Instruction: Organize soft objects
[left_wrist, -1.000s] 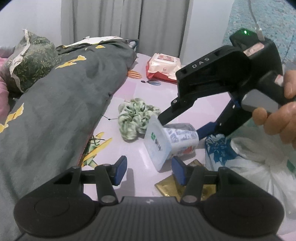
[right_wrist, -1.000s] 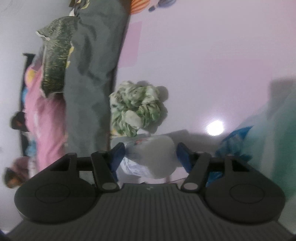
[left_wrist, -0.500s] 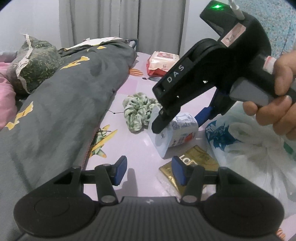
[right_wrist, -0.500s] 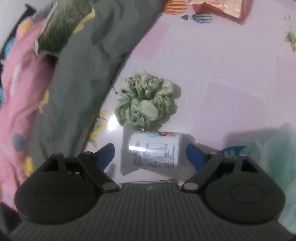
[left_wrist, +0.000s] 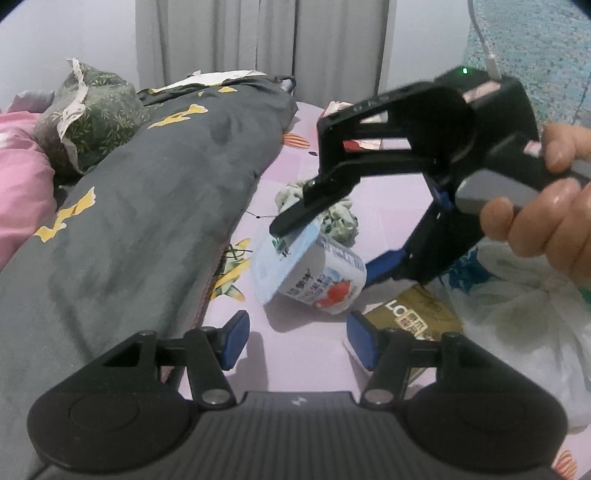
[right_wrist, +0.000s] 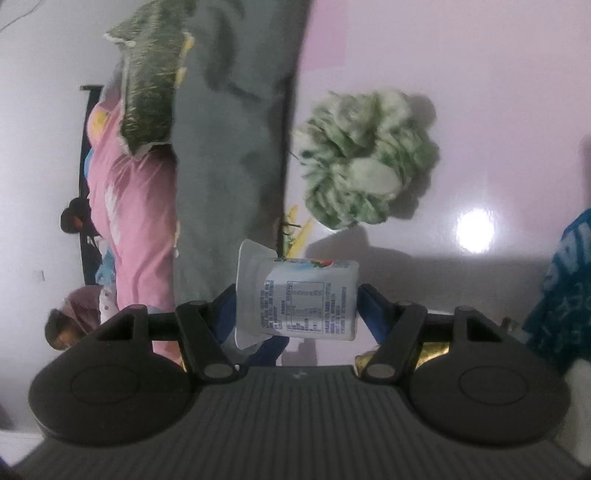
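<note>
Here a glossy pink sheet (left_wrist: 388, 199) covers the bed, grey curtains (left_wrist: 258, 37) behind. The yogurt cup (right_wrist: 299, 299), white with printed label and flared rim, lies sideways off the sheet, clamped end to end by the right gripper (right_wrist: 295, 306). Just beyond the cup rests a green-white scrunchie (right_wrist: 365, 158); beside it, a grey quilt (left_wrist: 147, 206). The left gripper (left_wrist: 295, 339) gapes wide before the cup, holding nothing.
</note>
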